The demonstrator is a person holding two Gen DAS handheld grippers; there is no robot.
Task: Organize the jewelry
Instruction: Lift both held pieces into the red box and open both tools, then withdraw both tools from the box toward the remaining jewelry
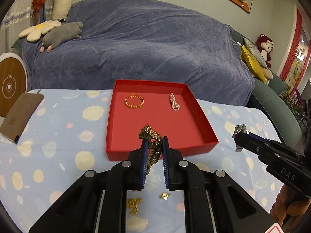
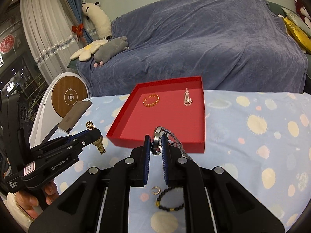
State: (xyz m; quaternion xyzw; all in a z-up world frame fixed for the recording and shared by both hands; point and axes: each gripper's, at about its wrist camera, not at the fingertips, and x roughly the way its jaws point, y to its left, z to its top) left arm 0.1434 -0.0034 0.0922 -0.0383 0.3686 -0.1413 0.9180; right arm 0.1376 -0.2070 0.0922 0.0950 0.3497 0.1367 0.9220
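Two watches going up over the red box

I am gripping a gold watch point(image 1: 151, 141) in my left hand-held gripper point(image 1: 153, 147), its pads clamping tight on the band, while my right hand-held gripper point(image 2: 156, 145) is pinching a silver watch point(image 2: 157, 142) by its case, the strap trailing off to the right. Below them on the blue patterned tabletop point(image 2: 252, 145) are lying a black bead bracelet point(image 2: 170, 200) and a small ring point(image 2: 155, 190). Just beyond, the red box point(image 1: 202, 114) is holding a gold bracelet point(image 1: 134, 101) and a pink bead strand point(image 1: 174, 102), well apart.
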